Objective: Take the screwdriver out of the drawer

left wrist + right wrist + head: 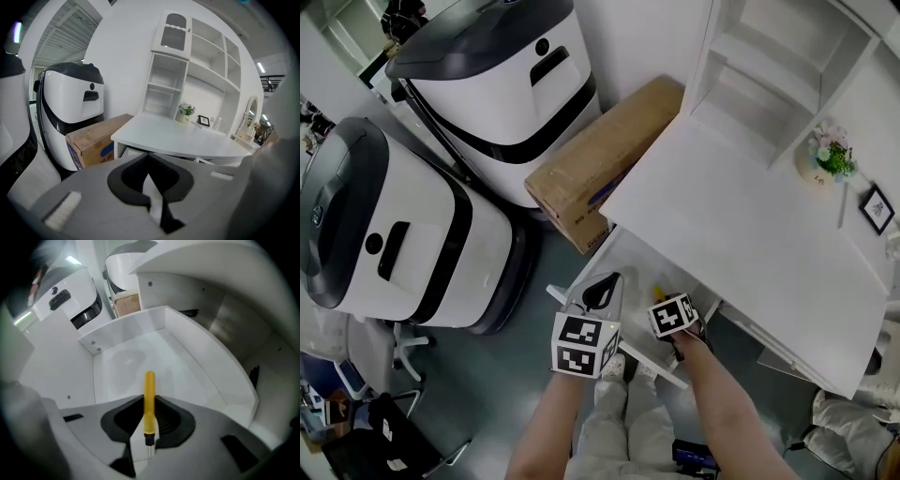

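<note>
Grasp step. My right claw [150, 401] clenched on yellow screwdriver [149, 386], handle pinched between jaws, open drawer [206, 366] floor just beyond. Left claw [149, 164] closed, empty, outside drawer. Next, I judge: lift straight out, clear drawer walls, grip firm.

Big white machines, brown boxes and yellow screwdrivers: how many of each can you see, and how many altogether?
Big white-and-black machines: 2
Brown cardboard box: 1
Yellow-handled screwdriver: 1
Total: 4
</note>
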The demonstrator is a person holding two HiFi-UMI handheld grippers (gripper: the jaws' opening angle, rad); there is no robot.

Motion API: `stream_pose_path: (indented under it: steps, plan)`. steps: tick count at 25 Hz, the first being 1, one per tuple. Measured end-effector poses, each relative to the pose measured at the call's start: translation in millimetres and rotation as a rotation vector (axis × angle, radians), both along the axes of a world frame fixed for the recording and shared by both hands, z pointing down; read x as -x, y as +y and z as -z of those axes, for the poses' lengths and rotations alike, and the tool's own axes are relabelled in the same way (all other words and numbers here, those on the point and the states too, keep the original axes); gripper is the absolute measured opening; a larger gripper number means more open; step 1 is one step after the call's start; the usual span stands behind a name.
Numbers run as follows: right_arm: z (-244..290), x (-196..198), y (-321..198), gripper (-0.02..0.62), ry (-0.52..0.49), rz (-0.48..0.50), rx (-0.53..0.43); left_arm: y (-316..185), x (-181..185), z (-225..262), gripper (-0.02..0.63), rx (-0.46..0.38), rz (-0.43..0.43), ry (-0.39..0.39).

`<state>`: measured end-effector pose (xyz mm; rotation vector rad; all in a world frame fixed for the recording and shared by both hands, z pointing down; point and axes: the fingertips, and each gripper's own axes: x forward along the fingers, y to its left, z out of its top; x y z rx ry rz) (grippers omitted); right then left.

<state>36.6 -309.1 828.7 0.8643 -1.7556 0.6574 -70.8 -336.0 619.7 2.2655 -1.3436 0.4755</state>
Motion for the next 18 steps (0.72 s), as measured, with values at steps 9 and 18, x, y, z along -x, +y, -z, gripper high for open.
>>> stream_pose_path:
  steps: [9, 18]
  plan:
    - [52.3, 6.0, 9.8, 0.077, -0.026, 0.084, -0.055, 9.6, 2.9, 35.2, 0.006, -0.031, 0.017, 0.016]
    - [125.7, 5.1, -2.5, 0.077, -0.089, 0.106, -0.151, 4.7, 4.1, 80.8, 0.006, -0.097, 0.039, 0.038]
